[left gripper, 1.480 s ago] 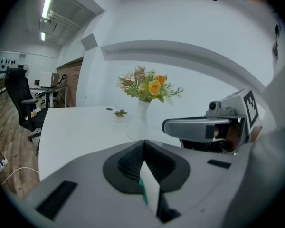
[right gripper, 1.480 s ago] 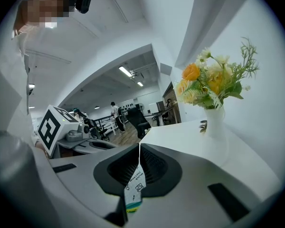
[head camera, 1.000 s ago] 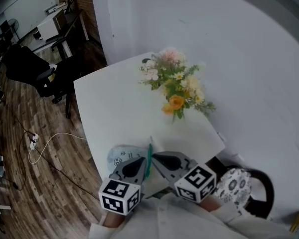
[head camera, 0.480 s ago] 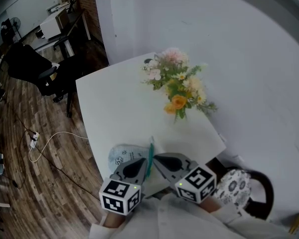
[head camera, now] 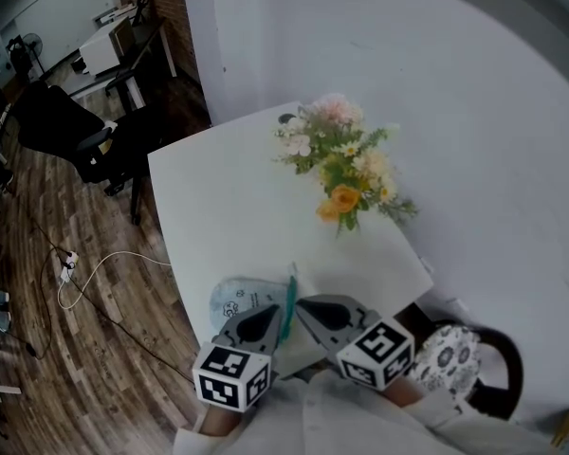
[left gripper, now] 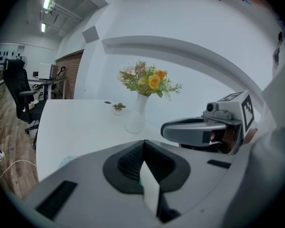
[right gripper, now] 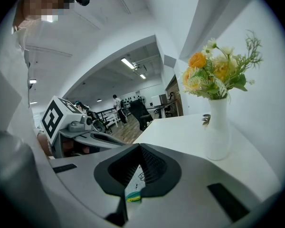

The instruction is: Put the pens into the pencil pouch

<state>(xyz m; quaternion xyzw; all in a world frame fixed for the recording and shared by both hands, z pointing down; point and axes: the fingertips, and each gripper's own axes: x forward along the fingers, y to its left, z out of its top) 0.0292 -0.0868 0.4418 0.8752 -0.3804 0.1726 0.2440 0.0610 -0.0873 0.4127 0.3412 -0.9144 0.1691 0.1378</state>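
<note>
pale fabric pencil pouch (head camera: pixel 235 300) lies on the white counter's (head camera: pixel 218 197) near edge, slim teal pen (head camera: pixel 290 295) at its right, white flower vase (left gripper: pixel 135 116) well behind

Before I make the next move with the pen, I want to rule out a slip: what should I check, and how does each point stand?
1. Left gripper closed: ok, jaws together on a white strip.
2. Right gripper closed: ok, jaws together on a printed white piece with a green-yellow tag.
3. Teal pen in sight: ok, it rises between the two grippers' tips in the head view.
4. Which gripper holds the pen: cannot tell.
5. Pencil pouch close by: ok, it lies on the table beside the left gripper.
6. Pouch mouth open: cannot tell.
</note>
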